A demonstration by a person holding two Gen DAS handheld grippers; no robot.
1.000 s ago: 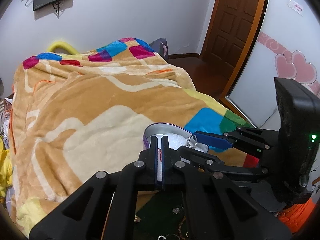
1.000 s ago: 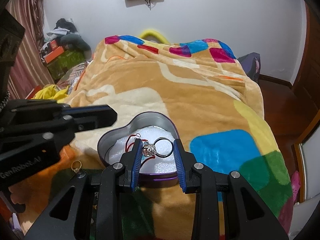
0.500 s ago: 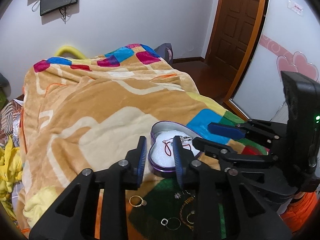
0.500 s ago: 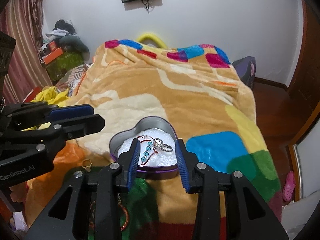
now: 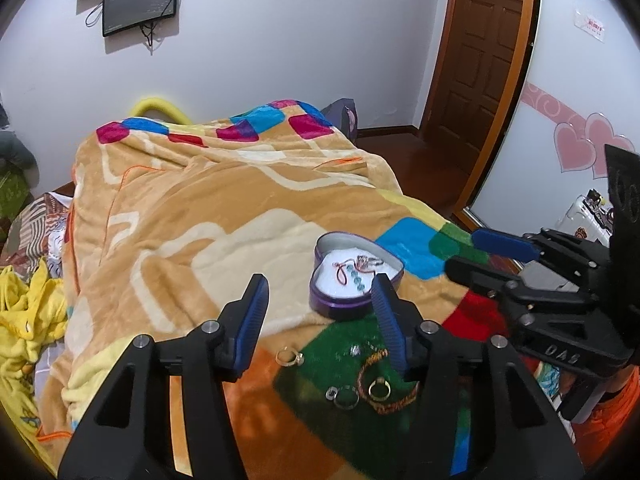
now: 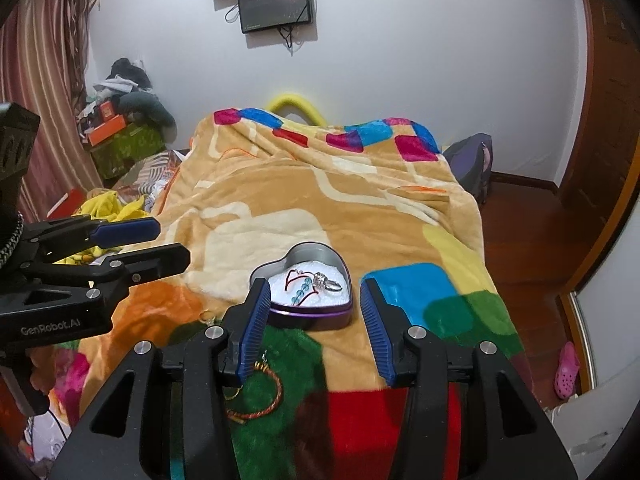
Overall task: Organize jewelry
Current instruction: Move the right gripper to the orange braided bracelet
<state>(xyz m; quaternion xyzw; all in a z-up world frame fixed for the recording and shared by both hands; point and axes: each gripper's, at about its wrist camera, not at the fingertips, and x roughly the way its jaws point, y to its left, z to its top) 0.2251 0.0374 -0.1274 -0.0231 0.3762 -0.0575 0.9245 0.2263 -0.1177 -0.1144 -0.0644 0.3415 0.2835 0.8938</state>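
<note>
A purple heart-shaped tin [image 5: 344, 307] [image 6: 316, 317] with white lining sits on the blanket. Inside lie a silver ring [image 6: 328, 282] [image 5: 366, 261] and a red cord with turquoise beads [image 6: 301, 290] [image 5: 354, 276]. Loose on the blanket near me are a gold ring [image 5: 289, 357], a braided orange bracelet [image 5: 384, 384] [image 6: 260, 396], a small gold ring inside it [image 5: 379, 389] and a silver ring [image 5: 345, 396]. My left gripper [image 5: 320, 312] is open and empty, above the loose pieces. My right gripper [image 6: 312, 312] is open and empty, just short of the tin.
The patchwork blanket [image 5: 200, 216] covers the bed. Yellow cloth [image 5: 28, 320] lies off its left side. A wooden door [image 5: 484, 60] and bare floor [image 6: 532, 232] are to the right. Clutter and boxes [image 6: 124, 132] stand at the far left wall.
My right gripper let go of the silver ring into the tin, opened wider and drew back. My left gripper opened from shut and also drew back, bringing the loose jewelry into view.
</note>
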